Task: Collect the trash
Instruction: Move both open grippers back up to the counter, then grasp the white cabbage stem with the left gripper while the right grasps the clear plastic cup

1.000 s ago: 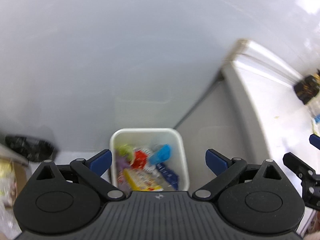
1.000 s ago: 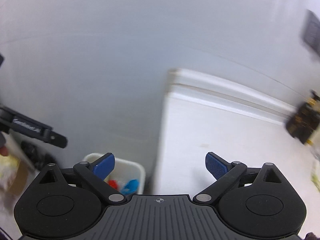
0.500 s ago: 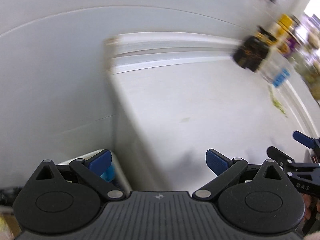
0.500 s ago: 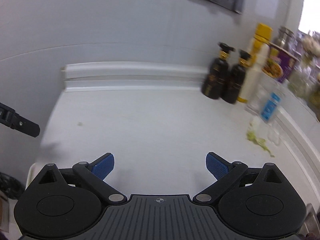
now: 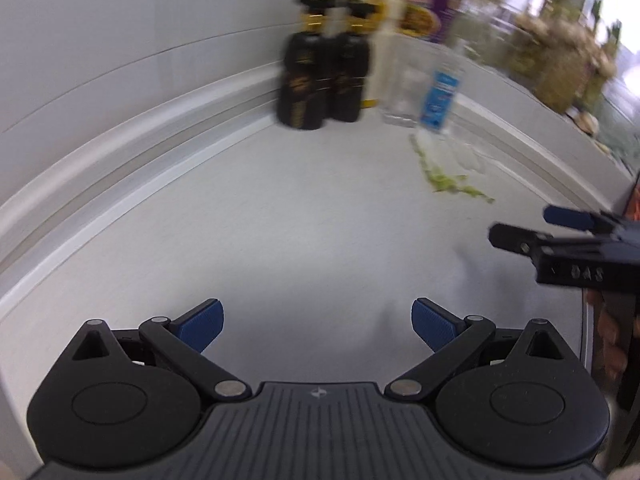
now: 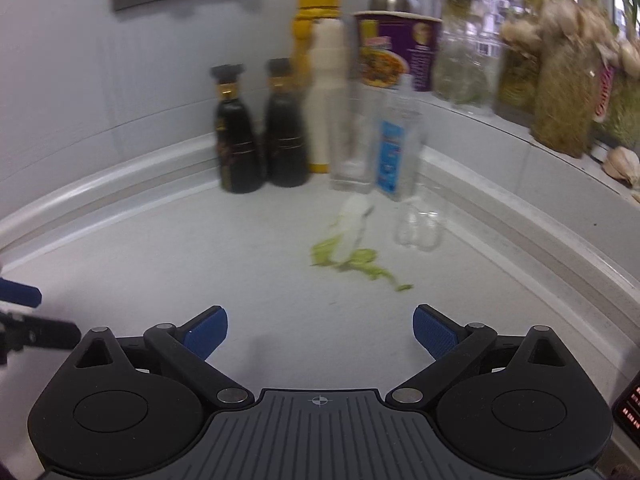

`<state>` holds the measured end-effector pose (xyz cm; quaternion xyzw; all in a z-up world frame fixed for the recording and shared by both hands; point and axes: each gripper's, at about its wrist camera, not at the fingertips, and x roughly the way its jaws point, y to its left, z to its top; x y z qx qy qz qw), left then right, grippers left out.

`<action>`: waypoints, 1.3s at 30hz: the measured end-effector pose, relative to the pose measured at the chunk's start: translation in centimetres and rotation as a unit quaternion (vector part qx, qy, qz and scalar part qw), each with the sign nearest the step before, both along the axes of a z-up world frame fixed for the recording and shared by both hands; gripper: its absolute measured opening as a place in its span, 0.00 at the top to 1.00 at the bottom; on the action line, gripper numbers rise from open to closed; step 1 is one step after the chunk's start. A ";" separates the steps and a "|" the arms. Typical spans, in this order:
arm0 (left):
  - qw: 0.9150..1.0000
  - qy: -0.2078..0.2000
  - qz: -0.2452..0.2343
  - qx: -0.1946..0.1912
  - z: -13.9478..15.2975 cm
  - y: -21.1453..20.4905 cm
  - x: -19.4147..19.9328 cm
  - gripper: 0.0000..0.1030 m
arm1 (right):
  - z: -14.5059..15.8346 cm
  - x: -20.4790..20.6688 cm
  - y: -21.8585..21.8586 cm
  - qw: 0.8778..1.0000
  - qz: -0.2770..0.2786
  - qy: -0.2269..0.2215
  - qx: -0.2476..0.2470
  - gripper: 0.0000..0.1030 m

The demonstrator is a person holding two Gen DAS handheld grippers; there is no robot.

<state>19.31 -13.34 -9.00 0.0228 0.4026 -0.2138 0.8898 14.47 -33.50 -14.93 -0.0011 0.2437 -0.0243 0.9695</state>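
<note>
A limp scrap of green and white vegetable leaf lies on the white counter, in front of a clear plastic bottle with a blue label. In the left wrist view the same leaf scrap is far ahead to the right, near the labelled bottle. My right gripper is open and empty, a short way in front of the leaf. My left gripper is open and empty over bare counter. The right gripper's fingers reach in from the right.
Two dark sauce bottles, a cream bottle, a yellow-capped bottle, a purple cup and a clear glass crowd the back corner. Jars of garlic and greens line the right ledge. A raised backsplash runs along the wall.
Both views have swung right, away from the white bin of trash by the counter's left end, across the counter to the bottle corner. The leaf scrap now lies closer ahead of my right gripper.
</note>
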 end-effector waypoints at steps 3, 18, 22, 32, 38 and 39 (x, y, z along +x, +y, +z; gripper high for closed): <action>0.999 -0.023 -0.037 0.016 -0.6 -2.9 0.9 0.03 | 0.1 1.3 -2.7 0.999 -0.020 -0.007 0.030 0.02; 0.994 -0.046 -0.098 0.023 -1.8 -12.6 6.6 0.19 | -0.9 6.9 -9.0 0.991 -0.041 -0.021 0.125 0.03; 0.991 -0.062 -0.110 0.039 -1.8 -14.4 7.5 0.31 | -0.9 8.8 -9.8 0.990 -0.042 -0.019 0.131 0.04; 0.994 -0.059 -0.091 0.028 -1.2 -15.8 8.8 0.69 | -0.7 11.3 -10.7 0.989 -0.046 -0.012 0.139 0.46; 0.997 -0.036 -0.074 0.003 -0.9 -14.7 9.5 0.83 | -0.3 10.8 -10.2 0.989 -0.045 -0.017 0.137 0.57; 0.996 -0.037 -0.076 0.005 -0.9 -14.7 9.5 0.84 | -0.2 10.6 -10.1 0.990 -0.044 -0.016 0.136 0.58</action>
